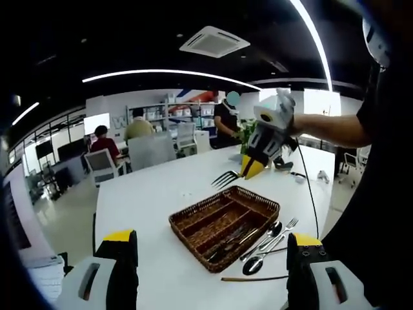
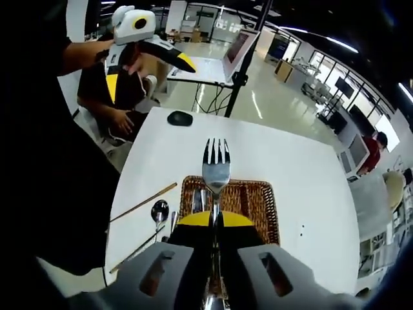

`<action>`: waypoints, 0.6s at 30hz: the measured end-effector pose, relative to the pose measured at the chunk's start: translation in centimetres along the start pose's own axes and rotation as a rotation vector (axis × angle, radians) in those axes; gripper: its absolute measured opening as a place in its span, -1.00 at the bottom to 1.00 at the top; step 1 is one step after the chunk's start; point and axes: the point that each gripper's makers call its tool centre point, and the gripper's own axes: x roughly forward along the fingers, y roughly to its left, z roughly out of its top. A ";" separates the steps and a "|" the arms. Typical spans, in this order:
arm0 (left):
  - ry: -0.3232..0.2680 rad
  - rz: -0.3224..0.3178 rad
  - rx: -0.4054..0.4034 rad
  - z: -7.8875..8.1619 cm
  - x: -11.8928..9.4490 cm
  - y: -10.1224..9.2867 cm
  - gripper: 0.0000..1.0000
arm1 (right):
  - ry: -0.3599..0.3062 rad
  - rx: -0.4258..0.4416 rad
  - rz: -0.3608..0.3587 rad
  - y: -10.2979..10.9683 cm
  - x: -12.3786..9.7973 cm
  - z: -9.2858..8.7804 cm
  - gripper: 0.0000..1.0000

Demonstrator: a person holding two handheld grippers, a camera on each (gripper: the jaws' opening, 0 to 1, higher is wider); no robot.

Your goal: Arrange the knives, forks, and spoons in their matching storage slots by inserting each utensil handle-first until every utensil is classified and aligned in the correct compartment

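Note:
A brown wicker basket (image 1: 255, 201) with long slots sits on the white table (image 1: 155, 194). Several utensils (image 1: 226, 240) lie in one slot. My right gripper (image 2: 215, 221) is shut on a silver fork (image 2: 216, 169), tines pointing away, held above the basket (image 2: 261, 200). In the left gripper view that gripper (image 1: 250, 169) hangs over the basket's far side with the fork (image 1: 224, 179) sticking out. My left gripper (image 1: 211, 237) is open and wide, jaws either side of the basket, nothing in it. Two spoons and a fork (image 1: 268, 240) lie loose beside the basket.
Wooden chopsticks (image 2: 143, 201) and a spoon (image 2: 159, 211) lie left of the basket. A black mouse (image 2: 180, 118) rests near the table's far edge, with a laptop (image 2: 219, 61) beyond. People sit at desks (image 1: 106, 145) behind office chairs (image 1: 151, 152).

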 end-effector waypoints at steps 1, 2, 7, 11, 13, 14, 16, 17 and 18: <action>0.000 0.000 -0.001 0.0 0.0 0.0 1.00 | 0.001 -0.006 -0.002 -0.2 0.1 0.0 -0.99; 0.000 0.001 -0.001 0.0 0.0 -0.1 1.00 | 0.003 -0.008 -0.005 -0.5 0.2 0.0 -0.99; 0.003 0.004 -0.003 -0.1 -0.1 -0.5 1.00 | 0.009 -0.031 -0.020 -1.4 0.4 0.2 -0.99; 0.008 0.004 -0.005 -0.4 -0.2 -0.7 1.00 | 0.011 -0.036 -0.018 -2.0 0.5 0.3 -0.99; 0.005 0.008 -0.011 -0.3 -0.4 -0.6 1.00 | 0.010 -0.039 -0.020 -2.4 0.6 0.2 -0.99; 0.003 0.010 -0.014 -0.3 -0.4 -0.7 1.00 | 0.008 -0.044 -0.021 -2.7 0.7 0.2 -0.99; 0.004 0.009 -0.013 -0.4 -0.3 -0.9 1.00 | 0.003 -0.039 -0.015 -3.2 0.8 0.0 -0.99; 0.006 0.008 -0.013 -0.5 -0.3 -0.9 1.00 | 0.003 -0.041 -0.014 -3.3 0.9 -0.1 -0.99; 0.011 0.004 -0.007 -0.6 -0.1 -1.2 1.00 | 0.002 -0.045 -0.014 -3.5 0.9 -0.2 -0.99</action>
